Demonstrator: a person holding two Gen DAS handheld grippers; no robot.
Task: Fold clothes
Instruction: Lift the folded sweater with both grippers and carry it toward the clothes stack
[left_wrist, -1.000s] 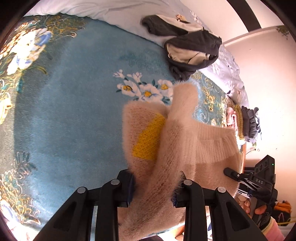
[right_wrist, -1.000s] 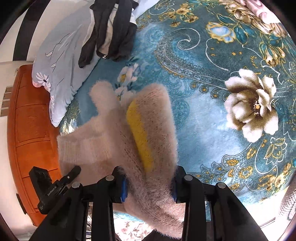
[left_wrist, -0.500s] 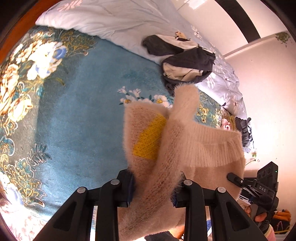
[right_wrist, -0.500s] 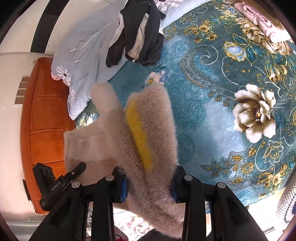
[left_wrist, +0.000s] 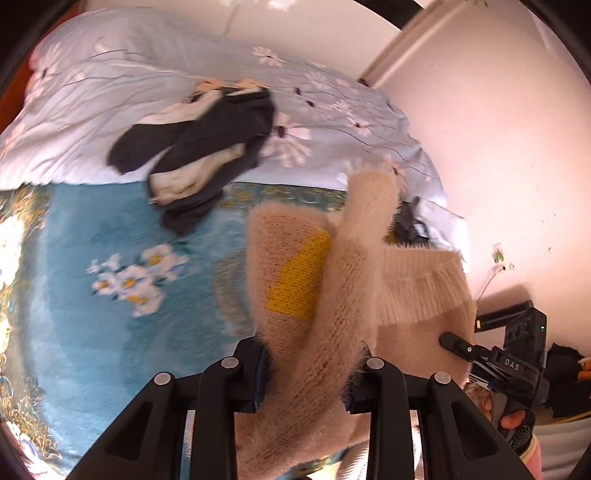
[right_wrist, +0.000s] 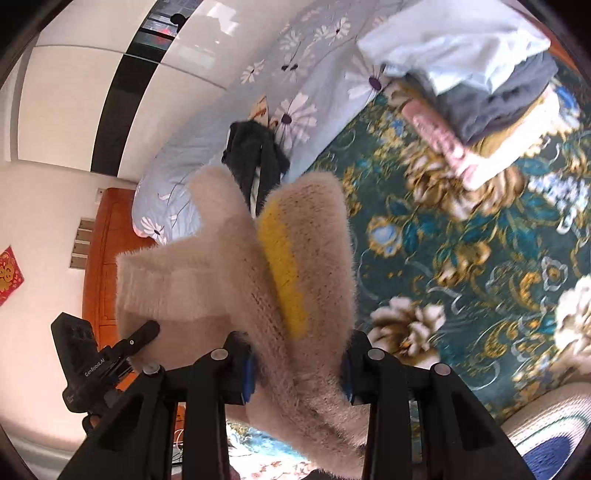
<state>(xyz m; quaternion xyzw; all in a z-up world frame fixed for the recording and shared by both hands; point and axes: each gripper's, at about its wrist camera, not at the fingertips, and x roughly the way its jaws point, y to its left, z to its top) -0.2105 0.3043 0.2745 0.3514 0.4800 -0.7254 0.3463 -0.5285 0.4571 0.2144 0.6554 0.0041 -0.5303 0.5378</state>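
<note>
Garment: a fuzzy cream knitted sweater with a yellow patch (left_wrist: 332, 291), held in the air above a teal plush blanket with a flower pattern (left_wrist: 110, 314); no part of it visibly rests on the bed.
Left gripper (left_wrist: 306, 369): jaws clamped on a thick bunch of the knit, which fills the gap between the black fingers.
Right gripper (right_wrist: 295, 362): likewise closed on the sweater; in the left view it shows at 4 o'clock, its tip against the ribbed hem.
Why held so: with two grips on one garment it hangs doubled, a sleeve jutting up at 12 o'clock, probably so it can be laid flat for the next fold.
Stage: judged mid-fold; the sweater is not yet set down.
Other clothes: a crumpled black-and-white garment (left_wrist: 207, 147) at 11 o'clock on the pale blue floral duvet (left_wrist: 92, 103); in the right view a folded stack of clothes (right_wrist: 491, 107) at 1 o'clock.
Risk: the bulky knit may slump unevenly when lowered.
</note>
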